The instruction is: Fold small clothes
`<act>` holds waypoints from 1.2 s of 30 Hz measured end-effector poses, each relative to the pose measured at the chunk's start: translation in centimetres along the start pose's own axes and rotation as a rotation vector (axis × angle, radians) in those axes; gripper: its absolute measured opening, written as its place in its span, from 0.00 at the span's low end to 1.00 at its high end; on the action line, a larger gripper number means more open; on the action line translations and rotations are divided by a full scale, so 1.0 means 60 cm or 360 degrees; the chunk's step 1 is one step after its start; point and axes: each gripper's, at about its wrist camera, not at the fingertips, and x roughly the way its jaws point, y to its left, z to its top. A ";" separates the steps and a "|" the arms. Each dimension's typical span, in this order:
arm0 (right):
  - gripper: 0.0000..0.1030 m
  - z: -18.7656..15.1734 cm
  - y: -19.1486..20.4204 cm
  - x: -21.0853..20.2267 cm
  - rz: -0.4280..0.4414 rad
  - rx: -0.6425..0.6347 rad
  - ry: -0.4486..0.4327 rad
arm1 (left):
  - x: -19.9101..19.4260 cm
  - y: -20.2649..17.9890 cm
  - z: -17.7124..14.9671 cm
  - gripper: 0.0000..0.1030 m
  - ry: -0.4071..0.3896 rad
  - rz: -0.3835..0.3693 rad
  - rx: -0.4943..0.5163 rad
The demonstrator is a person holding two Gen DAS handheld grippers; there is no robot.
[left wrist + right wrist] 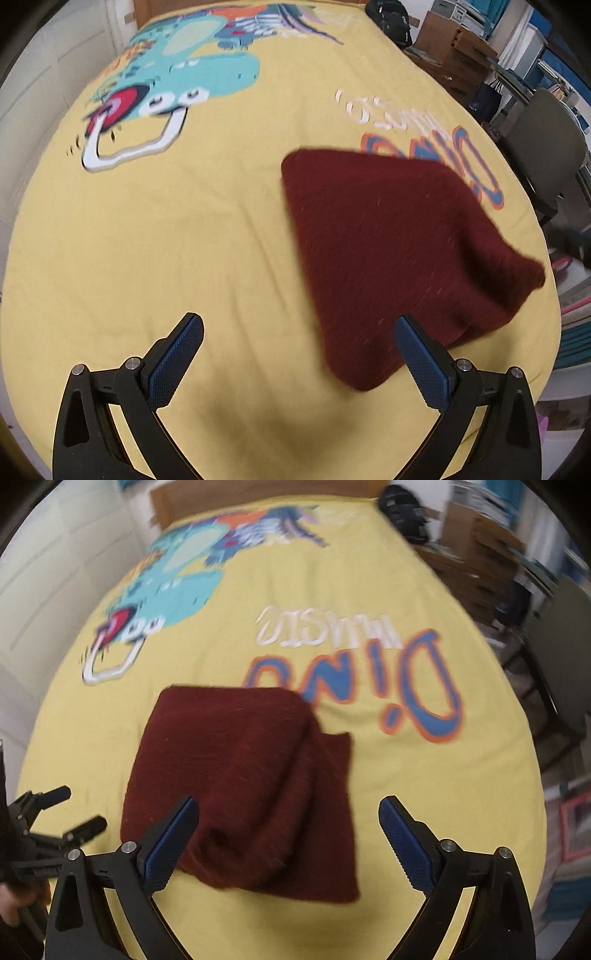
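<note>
A dark red knitted cloth (pixel 388 240) lies folded on the yellow bedspread (pixel 184 240), with layered edges on its right side in the right wrist view (pixel 243 775). My left gripper (pixel 299 319) hangs open over bare bedspread just left of the cloth, with nothing between its blue pads (pixel 173 362). My right gripper (pixel 289 799) is open above the cloth's near half. The cloth shows between its fingers, and the pads (pixel 406 845) stand apart from it. The left gripper (pixel 74 810) also shows at the left edge of the right wrist view, beside the cloth.
The bedspread carries a turquoise dinosaur print (pixel 192 74) and blue "Dino" lettering (pixel 354 686). A black bag (pixel 391 18) sits at the bed's far corner. Cardboard boxes (pixel 454 48) and a grey chair (pixel 546 147) stand along the right side. A white wall (pixel 44 74) runs on the left.
</note>
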 end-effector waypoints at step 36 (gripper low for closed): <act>0.23 -0.147 -0.106 0.117 -0.0017 0.0234 0.0297 | 0.041 -0.051 -0.039 0.99 0.0085 -0.0057 0.0086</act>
